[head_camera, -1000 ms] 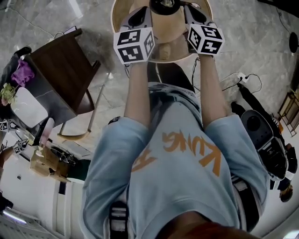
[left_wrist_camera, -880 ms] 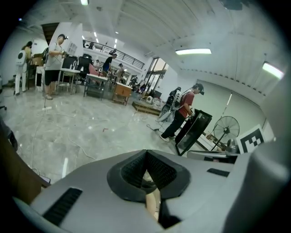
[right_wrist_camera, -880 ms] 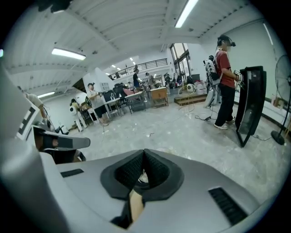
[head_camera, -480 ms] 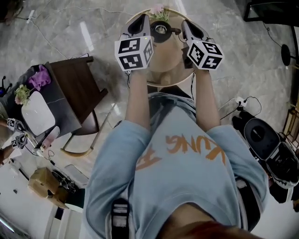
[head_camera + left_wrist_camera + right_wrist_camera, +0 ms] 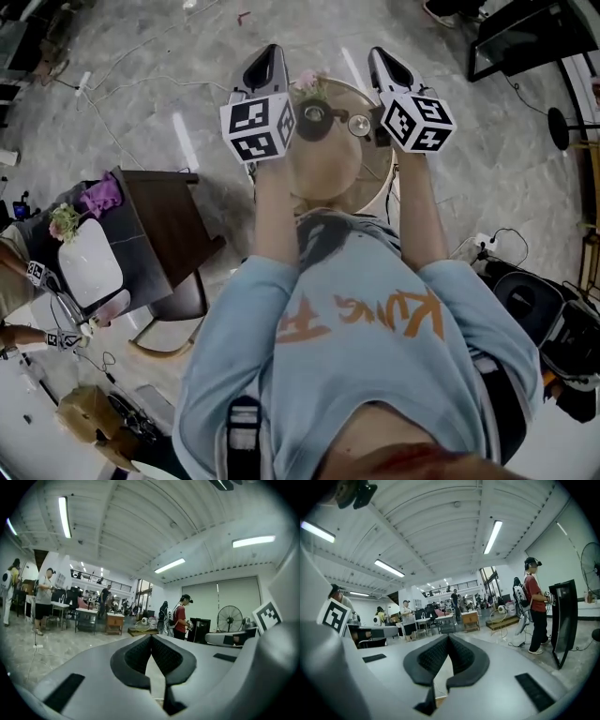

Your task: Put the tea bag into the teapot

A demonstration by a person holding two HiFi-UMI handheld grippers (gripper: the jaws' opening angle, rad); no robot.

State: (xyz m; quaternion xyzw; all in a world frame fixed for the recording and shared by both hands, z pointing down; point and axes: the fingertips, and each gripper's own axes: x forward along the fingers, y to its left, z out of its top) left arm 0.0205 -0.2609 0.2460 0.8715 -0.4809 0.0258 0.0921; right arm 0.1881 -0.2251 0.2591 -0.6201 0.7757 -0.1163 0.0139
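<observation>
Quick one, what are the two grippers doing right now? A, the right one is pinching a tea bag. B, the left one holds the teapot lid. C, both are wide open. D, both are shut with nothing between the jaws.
D: in each gripper's own view, the left gripper and the right gripper have their dark pads meeting at the tips, with nothing between them.

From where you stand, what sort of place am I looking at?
Most likely a big open workshop or lab hall, not a home. Long strip lights run along a high ceiling, people stand at worktables far off, and a standing fan sits by the wall.
</observation>
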